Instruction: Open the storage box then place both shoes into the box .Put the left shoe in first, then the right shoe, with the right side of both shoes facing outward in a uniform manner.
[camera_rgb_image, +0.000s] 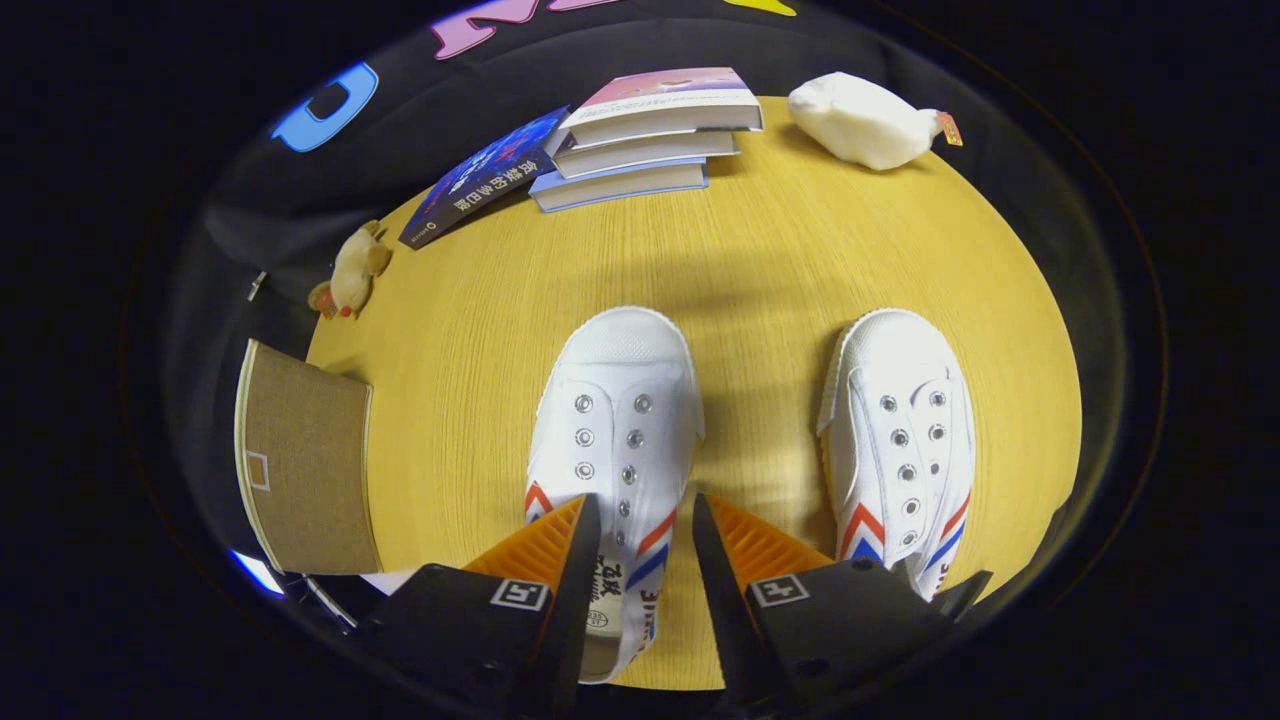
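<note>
Gripper: fingers parted, poised over the heel end of the left shoe, nothing clamped; whether they touch it cannot be told.
Left shoe: white canvas, red and blue stripes, toe pointing away, on the round wooden table.
Right shoe: matching, beside the first, apart from it, partly behind one finger.
Storage box: brown fabric, lid on, at the table's edge.
Plush toy: beyond the box, at the rim.
Stack of books: far side; one dark book leaning against it.
White bundle: beside the books.
</note>
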